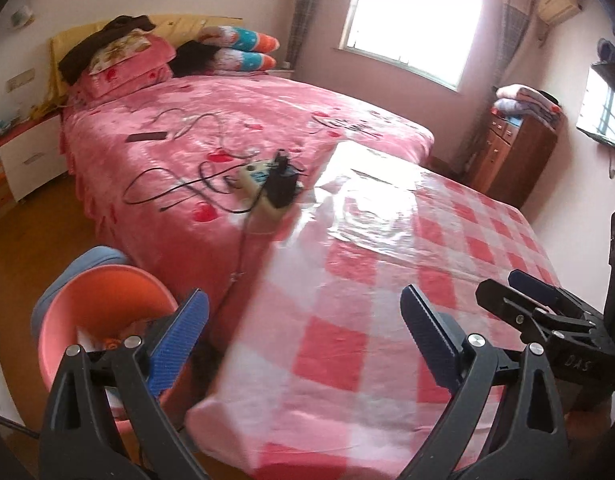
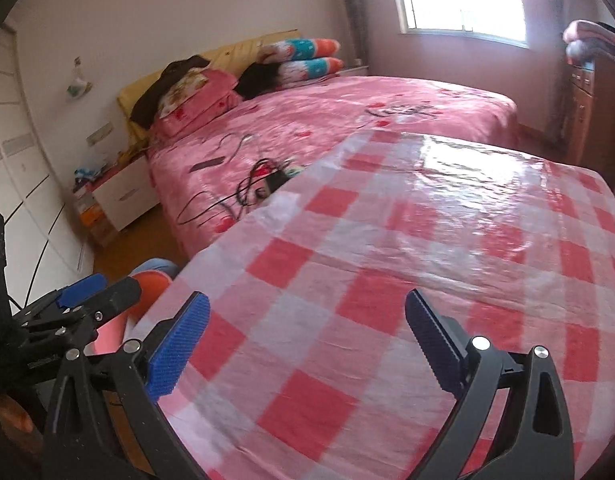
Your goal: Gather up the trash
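Premises: a lived-in home bedroom. Evidence: double bed (image 1: 243, 120) with pink floral cover and stacked pillows (image 1: 239, 46), white bedside cabinet (image 1: 31, 152), curtained window (image 1: 411, 28), wall air conditioner (image 1: 559, 2), wooden chest of drawers (image 1: 507, 156) bearing folded blankets.

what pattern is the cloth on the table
Red and white checks, under a shiny clear cover. The tablecloth shows best in the right wrist view.

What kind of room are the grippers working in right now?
Most likely a home bedroom: a bed with a pink cover and stacked pillows, a white bedside cabinet, and a wooden dresser by the window.
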`<action>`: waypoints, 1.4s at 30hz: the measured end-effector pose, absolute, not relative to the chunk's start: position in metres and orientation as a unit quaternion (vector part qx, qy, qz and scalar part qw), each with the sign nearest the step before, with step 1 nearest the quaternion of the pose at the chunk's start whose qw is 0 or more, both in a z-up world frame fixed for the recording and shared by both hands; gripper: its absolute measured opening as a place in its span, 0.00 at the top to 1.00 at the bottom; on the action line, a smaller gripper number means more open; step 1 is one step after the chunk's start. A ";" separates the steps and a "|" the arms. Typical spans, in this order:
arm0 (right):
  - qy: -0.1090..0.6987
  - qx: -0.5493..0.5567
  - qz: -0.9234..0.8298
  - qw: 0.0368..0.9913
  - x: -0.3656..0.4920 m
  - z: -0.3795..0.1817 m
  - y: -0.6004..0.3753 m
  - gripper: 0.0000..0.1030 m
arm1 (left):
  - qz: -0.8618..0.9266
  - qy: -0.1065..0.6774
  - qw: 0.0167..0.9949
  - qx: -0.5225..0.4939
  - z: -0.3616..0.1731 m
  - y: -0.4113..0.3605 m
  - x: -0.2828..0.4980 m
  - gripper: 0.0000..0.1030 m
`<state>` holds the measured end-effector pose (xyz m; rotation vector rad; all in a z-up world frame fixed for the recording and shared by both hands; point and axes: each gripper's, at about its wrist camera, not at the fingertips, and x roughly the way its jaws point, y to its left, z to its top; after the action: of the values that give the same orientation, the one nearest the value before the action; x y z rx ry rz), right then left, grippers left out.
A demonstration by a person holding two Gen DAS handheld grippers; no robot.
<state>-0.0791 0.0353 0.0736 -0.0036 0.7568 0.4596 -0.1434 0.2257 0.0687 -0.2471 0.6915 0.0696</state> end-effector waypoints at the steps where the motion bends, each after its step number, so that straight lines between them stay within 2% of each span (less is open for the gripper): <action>1: 0.365 0.002 0.220 0.905 -0.080 0.075 0.030 0.06 | 0.031 0.338 0.933 -0.118 0.069 0.221 -0.142 0.06; 23: 0.328 0.030 0.128 0.936 -0.085 0.081 -0.074 0.06 | -0.027 0.341 0.937 -0.077 0.076 0.117 -0.103 0.05; 42: 0.303 0.023 0.064 0.950 -0.088 0.079 -0.124 0.06 | -0.043 0.341 0.938 -0.051 0.077 0.054 -0.078 0.05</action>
<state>-0.0878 -0.1243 0.0790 0.0474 0.6169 0.1302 -0.0784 0.0544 0.0767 -0.1039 0.6969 -0.0885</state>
